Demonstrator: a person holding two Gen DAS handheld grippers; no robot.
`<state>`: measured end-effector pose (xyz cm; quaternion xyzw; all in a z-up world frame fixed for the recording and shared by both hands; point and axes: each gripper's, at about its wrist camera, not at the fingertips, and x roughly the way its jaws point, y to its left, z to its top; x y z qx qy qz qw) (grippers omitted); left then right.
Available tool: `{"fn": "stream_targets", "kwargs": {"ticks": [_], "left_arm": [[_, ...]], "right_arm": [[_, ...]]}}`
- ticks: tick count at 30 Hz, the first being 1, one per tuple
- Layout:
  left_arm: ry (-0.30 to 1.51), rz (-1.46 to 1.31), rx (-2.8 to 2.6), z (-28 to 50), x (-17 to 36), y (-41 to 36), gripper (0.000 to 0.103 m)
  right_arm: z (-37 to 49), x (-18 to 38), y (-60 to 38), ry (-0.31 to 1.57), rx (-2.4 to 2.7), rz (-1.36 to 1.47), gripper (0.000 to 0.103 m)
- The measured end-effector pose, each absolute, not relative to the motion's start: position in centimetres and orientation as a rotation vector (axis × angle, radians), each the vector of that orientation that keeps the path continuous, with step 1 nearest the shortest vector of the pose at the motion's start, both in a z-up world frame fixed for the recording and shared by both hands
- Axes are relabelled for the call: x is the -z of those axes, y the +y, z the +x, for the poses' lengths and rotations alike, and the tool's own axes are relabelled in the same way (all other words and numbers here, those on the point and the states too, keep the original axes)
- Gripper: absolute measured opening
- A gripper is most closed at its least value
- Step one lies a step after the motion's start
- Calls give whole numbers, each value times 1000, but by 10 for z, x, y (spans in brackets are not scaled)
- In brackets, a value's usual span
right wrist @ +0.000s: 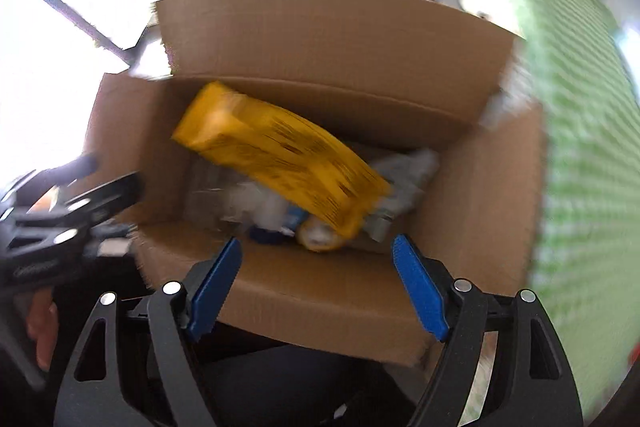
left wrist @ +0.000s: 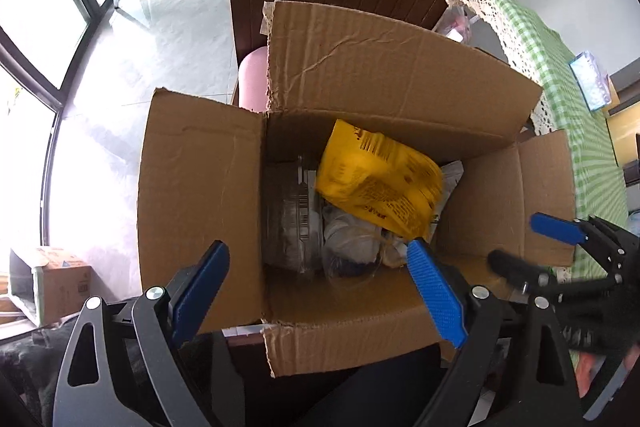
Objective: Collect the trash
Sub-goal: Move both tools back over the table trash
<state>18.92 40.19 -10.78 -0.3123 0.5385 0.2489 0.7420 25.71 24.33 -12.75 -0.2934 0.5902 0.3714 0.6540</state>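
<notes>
Both grippers hang over an open cardboard box [left wrist: 208, 163]. From the left wrist, the left gripper [left wrist: 320, 291] has its blue jaws wide apart with nothing between them, above the box's near edge. A yellow packet [left wrist: 380, 179] lies tilted inside the box on clear plastic and white scraps. The right gripper [left wrist: 524, 247] shows at the right edge, by a green checked tablecloth [left wrist: 560, 99].

From the right wrist, blurred, the right gripper [right wrist: 318, 287] also stands spread and empty, the yellow packet [right wrist: 280, 155] beneath it in the box [right wrist: 480, 187].
</notes>
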Motion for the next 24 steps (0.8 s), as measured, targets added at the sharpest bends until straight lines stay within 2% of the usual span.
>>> {"fn": "stream_targets", "kwargs": {"ticks": [5, 10, 15, 16, 17, 19, 24], "left_arm": [[1152, -628, -575, 183, 95, 388, 87], [1062, -527, -628, 176, 63, 364, 87], [812, -359, -661, 168, 22, 320, 88], [717, -298, -649, 168, 11, 301, 92], [649, -257, -635, 168, 5, 286, 95], [511, -175, -585, 175, -5, 248, 95], [391, -74, -396, 205, -16, 157, 95]], "right_arm": [[254, 104, 224, 1295, -852, -579, 76], [250, 68, 189, 1173, -878, -475, 76], [234, 14, 117, 797, -852, -370, 76], [227, 3, 94, 683, -810, -366, 76], [223, -2, 79, 617, -771, -365, 78], [214, -14, 34, 486, -621, -351, 83], [201, -29, -83, 375, -392, -239, 87]]}}
